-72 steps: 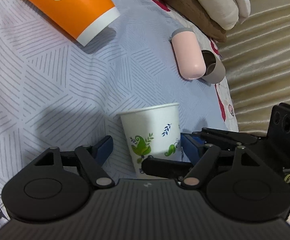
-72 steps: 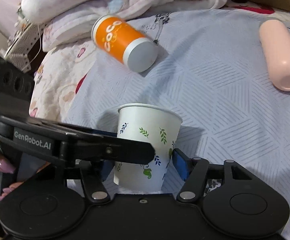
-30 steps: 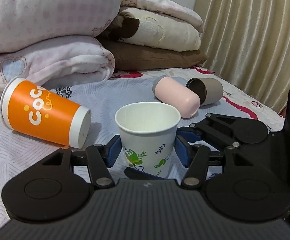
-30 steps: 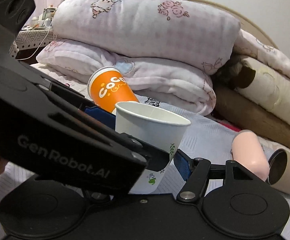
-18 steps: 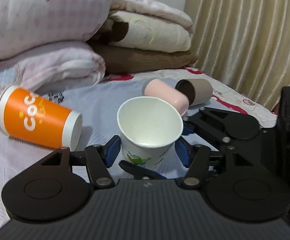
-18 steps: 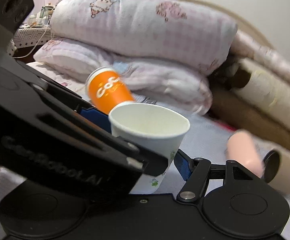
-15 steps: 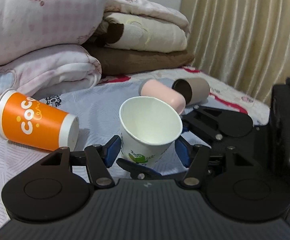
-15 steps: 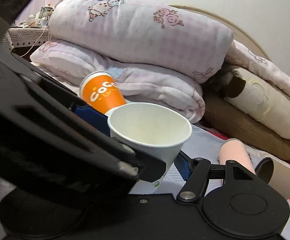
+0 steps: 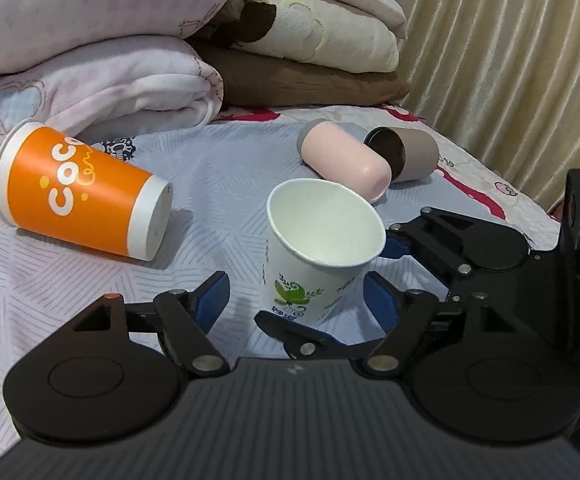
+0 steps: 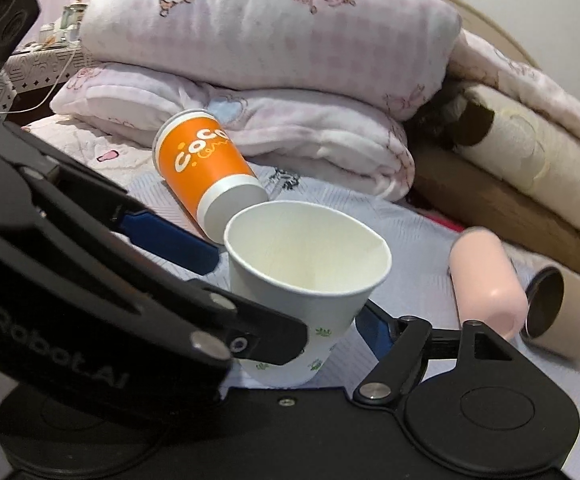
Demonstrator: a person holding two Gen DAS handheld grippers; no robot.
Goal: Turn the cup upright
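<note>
A white paper cup with green leaf prints (image 9: 321, 248) stands mouth up and tilted on the grey patterned bedsheet (image 9: 226, 168). It also shows in the right wrist view (image 10: 305, 288). My left gripper (image 9: 297, 296) is open, its blue pads apart from the cup on both sides. My right gripper (image 10: 301, 320) is around the cup's lower part; its left finger is hidden behind the left gripper's body, so its grip cannot be told.
An orange paper cup (image 9: 78, 196) lies on its side to the left. A pink cup (image 9: 345, 160) and a taupe cup (image 9: 405, 152) lie on their sides at the back right. Folded quilts (image 9: 102, 40) are stacked behind. Beige curtains (image 9: 509, 60) hang at the right.
The white cup has tipped from straight upright to leaning, its mouth now turned more toward the cameras. Both grippers stayed around it, and the views shifted slightly.
</note>
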